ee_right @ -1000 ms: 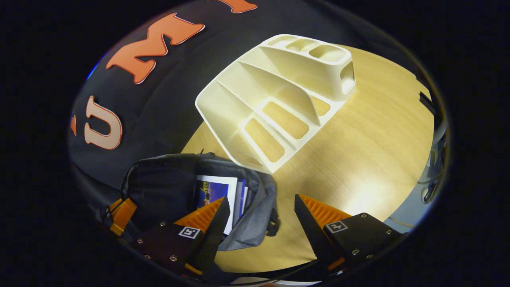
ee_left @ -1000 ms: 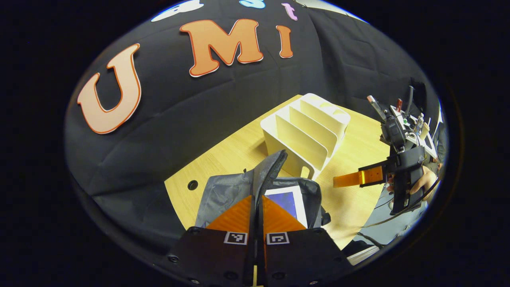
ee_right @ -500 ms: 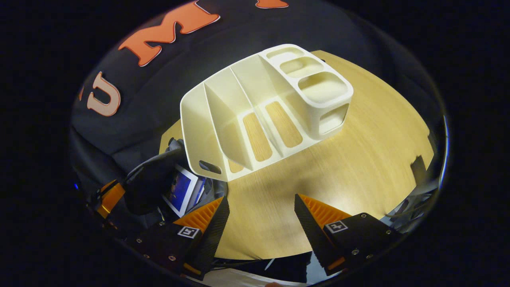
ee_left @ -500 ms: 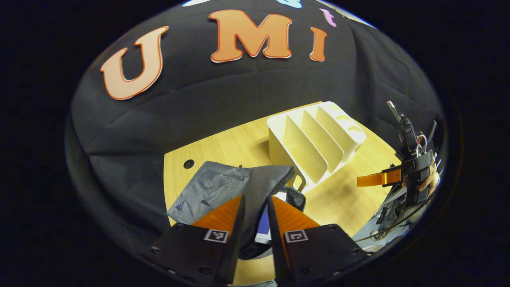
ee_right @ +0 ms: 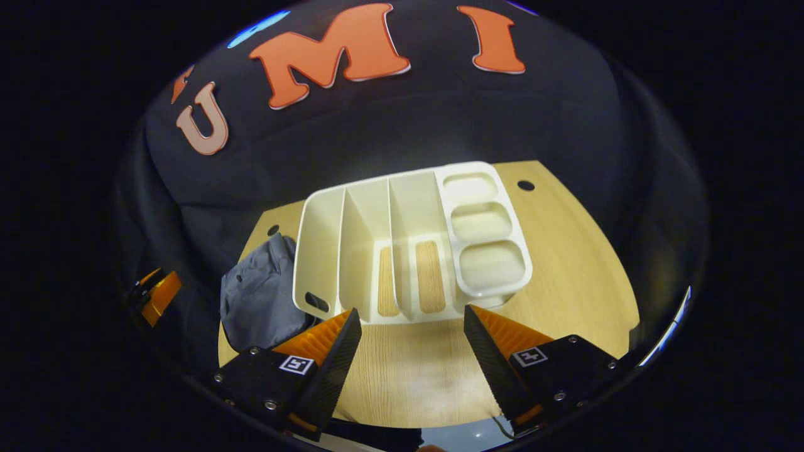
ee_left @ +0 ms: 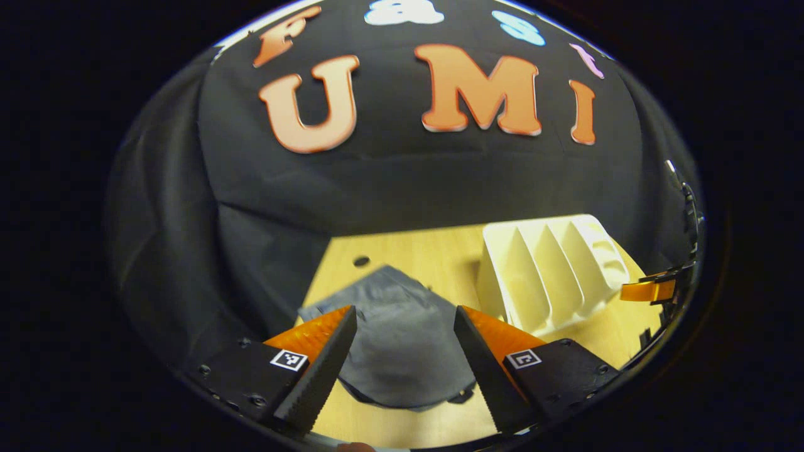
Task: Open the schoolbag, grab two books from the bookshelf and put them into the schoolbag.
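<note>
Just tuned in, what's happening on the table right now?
A person holds a gripper in each hand, and both are open and holding nothing. The left gripper hovers over the grey schoolbag, which lies on the wooden table with its flap down, so no books can be seen. The right gripper faces the white bookshelf beside the bag, and its slots are empty. The packing looks about finished.

A light wooden table point(ee_right: 565, 263) with small round holes point(ee_right: 526, 185) meets black cloth point(ee_left: 389, 182).

Pale wooden table point(ee_right: 565, 263) — black cloth wall point(ee_left: 389, 182) right behind it.
</note>
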`<state>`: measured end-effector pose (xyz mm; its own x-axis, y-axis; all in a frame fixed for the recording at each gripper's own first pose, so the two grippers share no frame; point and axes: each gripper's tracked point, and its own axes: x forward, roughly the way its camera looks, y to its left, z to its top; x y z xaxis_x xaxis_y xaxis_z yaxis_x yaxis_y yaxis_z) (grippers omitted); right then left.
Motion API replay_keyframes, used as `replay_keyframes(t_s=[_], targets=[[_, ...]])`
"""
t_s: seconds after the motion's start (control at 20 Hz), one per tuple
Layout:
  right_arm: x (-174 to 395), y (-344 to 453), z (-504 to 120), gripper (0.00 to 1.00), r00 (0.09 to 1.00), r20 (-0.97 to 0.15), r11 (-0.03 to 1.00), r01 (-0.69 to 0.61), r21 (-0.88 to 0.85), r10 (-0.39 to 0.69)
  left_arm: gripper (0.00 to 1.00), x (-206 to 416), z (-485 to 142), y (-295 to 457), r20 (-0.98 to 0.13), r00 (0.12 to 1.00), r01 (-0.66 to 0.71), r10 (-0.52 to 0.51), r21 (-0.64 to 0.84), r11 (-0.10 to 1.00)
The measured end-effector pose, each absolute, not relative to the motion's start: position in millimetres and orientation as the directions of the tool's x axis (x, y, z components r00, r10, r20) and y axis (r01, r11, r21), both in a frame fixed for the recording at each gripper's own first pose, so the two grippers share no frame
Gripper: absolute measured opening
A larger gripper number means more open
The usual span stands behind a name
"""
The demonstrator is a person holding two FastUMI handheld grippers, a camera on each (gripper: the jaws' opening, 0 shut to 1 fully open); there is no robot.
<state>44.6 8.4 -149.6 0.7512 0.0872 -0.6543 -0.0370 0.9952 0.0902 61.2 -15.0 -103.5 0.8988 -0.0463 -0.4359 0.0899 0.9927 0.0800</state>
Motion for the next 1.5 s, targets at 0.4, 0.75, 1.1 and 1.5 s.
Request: replay_keyframes(t_s=[0.4, 0.75, 1.1, 1.5], targets=[[49, 4, 13, 0.98, 0.973, -0.225, 0.997, -0.063, -0.046, 0.051, 0.98, 51, 57, -44, -0.023, 0.994, 0.105, -0.106, -0.036, 0.994], [30, 14, 50, 0.97, 0.997, -0.021, 0.996, -0.074, -0.048, 0.073, 0.97, 47, 59, -69, 0.005, 0.989, 0.147, -0.147, -0.035, 0.988], [15, 0, 48, 0.97, 0.999, -0.02, 0.999, -0.037, 0.0, 0.037, 0.97, 54, 46, -76, -0.004, 0.989, 0.146, -0.146, -0.043, 0.988], [12, -3, 45, 1.0, 0.999, -0.021, 0.999, -0.044, 0.016, 0.044, 0.97, 47, 48, -70, 0.0, 0.991, 0.133, -0.133, -0.038, 0.99]])
